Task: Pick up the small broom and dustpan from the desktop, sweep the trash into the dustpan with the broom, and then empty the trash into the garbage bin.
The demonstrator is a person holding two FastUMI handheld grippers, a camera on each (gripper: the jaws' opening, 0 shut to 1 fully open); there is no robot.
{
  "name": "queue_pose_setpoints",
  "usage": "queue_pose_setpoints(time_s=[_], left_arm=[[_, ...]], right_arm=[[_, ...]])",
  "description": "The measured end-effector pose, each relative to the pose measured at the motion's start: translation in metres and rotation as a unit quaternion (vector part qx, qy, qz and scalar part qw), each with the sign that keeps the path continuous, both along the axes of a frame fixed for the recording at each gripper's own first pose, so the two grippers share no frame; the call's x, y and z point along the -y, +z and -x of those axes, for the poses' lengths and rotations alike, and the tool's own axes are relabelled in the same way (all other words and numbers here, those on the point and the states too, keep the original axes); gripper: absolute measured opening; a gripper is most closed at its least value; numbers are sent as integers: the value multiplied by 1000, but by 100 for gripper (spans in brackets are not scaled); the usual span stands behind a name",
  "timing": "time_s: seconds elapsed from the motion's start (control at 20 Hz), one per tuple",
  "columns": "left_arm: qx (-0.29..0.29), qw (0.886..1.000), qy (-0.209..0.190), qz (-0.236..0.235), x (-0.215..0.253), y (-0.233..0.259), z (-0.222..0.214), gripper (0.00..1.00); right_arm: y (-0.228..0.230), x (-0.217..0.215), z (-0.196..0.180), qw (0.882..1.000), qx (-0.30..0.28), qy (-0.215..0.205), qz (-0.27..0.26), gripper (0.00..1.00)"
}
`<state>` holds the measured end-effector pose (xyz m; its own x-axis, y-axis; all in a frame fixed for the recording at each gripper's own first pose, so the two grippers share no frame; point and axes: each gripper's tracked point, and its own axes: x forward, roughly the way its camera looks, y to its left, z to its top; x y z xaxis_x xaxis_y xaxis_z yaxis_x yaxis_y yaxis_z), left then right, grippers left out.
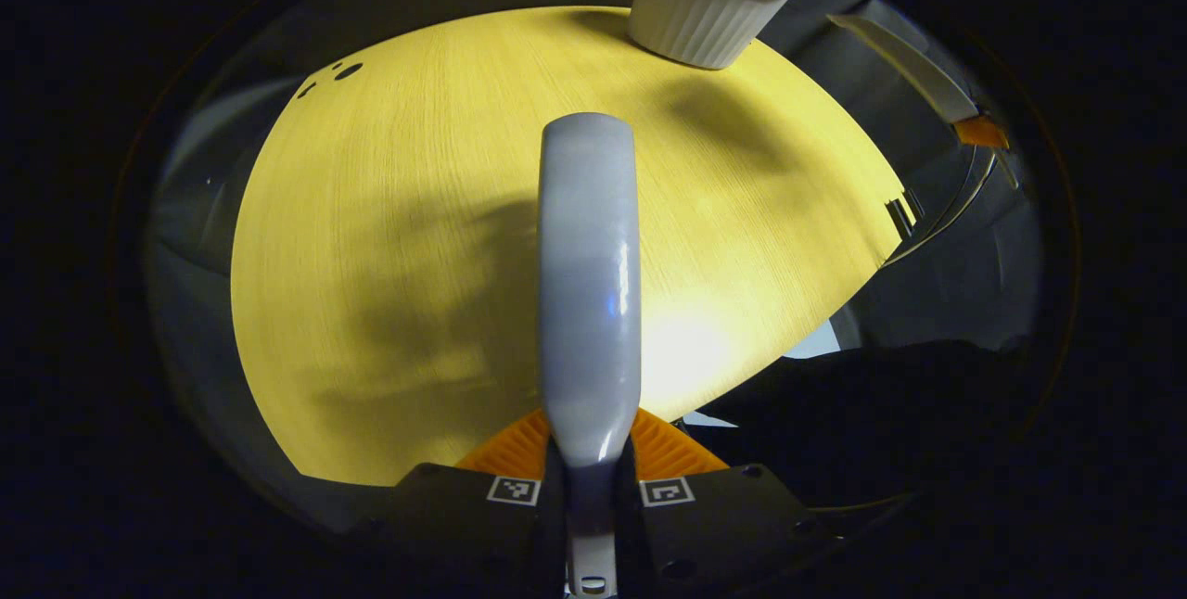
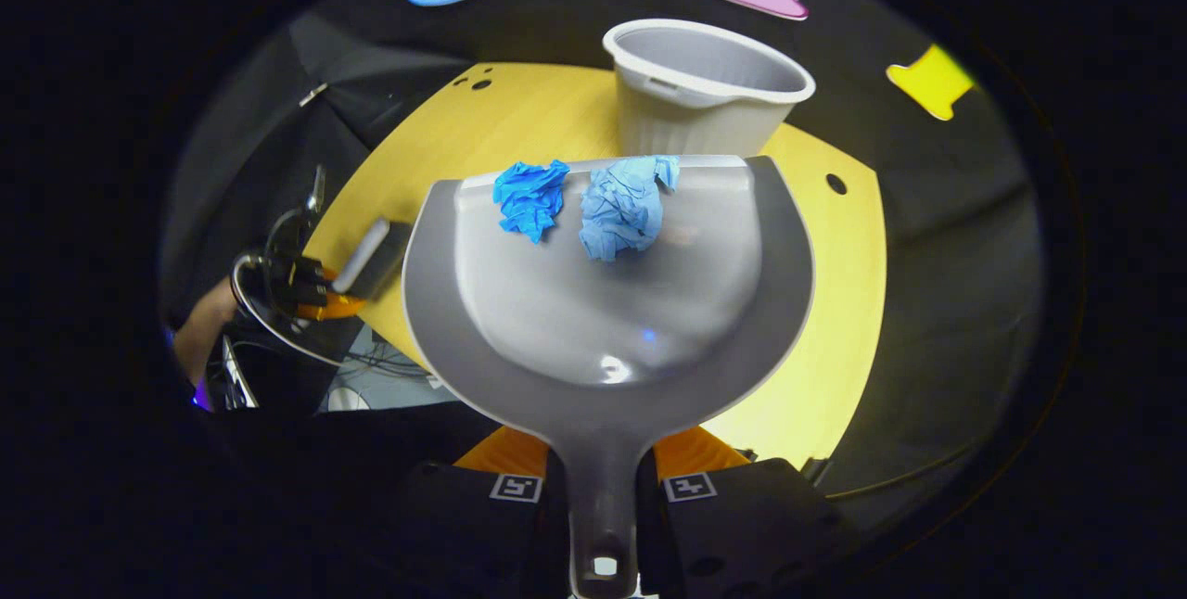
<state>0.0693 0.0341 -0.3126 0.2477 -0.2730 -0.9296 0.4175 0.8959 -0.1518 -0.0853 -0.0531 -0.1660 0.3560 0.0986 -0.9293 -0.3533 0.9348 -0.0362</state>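
- The round yellow wood-grain desktop [image 2: 835, 321] is the biggest thing here, so everything below is placed off it.
- White ribbed garbage bin [image 2: 705, 89] stands upright at the desktop's far edge, mouth open.
- Grey dustpan [image 2: 603, 302] is held up over the desktop, its front lip just short of the bin; the right gripper [image 2: 601, 478] has both fingers clamped on its handle.
- Broom [image 1: 590, 284] sticks out over the desktop's middle, its grey back facing the camera; the left gripper [image 1: 590, 465] is clenched on its handle.
- 2 crumpled blue paper wads [image 2: 530, 198] [image 2: 623, 206] sit side by side at the dustpan's front lip.
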Motion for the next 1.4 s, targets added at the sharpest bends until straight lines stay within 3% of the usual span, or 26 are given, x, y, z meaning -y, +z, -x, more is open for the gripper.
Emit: queue_pose_setpoints(time_s=[0.4, 0.7, 0.9, 1.1, 1.3, 1.4], left_arm=[[15, 999, 21, -18, 2, 1, -3, 28], [35, 998, 57, -1, 13, 9, -16, 24], [34, 995, 93, 22, 26, 15, -30, 25], [27, 992, 117, 35, 38, 15, -32, 25], [13, 991, 127, 32, 41, 9, -32, 28], [13, 990, 136, 33, 44, 10, -34, 24]], right_arm=[[67, 17, -91, 997, 76, -17, -1, 33], [69, 25, -184, 991, 127, -21, 30, 32], [58, 22, -228, 987, 147, -70, 1, 33], [45, 39, -263, 976, 194, -78, 64, 33], [38, 44, -285, 956, 254, -51, 135, 33], [39, 44, -291, 943, 282, -34, 174, 33]])
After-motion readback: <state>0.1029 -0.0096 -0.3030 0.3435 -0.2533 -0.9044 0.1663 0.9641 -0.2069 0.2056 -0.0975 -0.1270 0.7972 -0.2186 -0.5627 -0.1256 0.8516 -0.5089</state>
